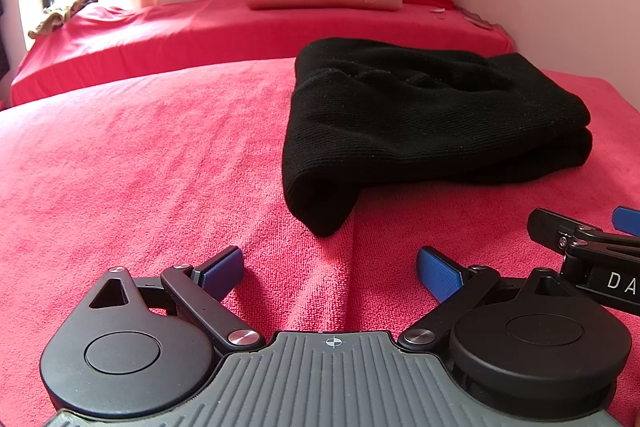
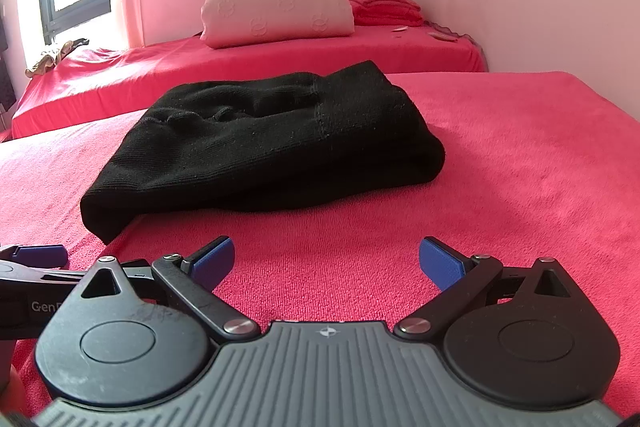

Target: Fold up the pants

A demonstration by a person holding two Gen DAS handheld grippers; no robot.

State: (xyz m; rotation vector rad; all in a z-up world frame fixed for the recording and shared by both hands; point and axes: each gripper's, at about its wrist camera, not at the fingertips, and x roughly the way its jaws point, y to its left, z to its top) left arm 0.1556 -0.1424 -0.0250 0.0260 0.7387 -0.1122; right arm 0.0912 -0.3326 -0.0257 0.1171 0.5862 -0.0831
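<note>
black pants [image 1: 420, 123] lie folded in a bundle on the red towel-covered bed [image 1: 140, 167], ahead of both grippers. left gripper [image 1: 330, 269] and right gripper [image 2: 326, 261]: fingers wide, holding nothing. the pants' inner layers are lost in shadow; the pillow [image 2: 276, 13] sits beyond.

I see my left hand-held gripper [image 1: 330, 269] held low and level, its blue-padded fingers [image 1: 224, 269] spread wide with nothing between them. My right hand-held gripper [image 2: 326, 261] sits just beside it, equally low, fingers likewise wide apart and holding nothing.
</note>
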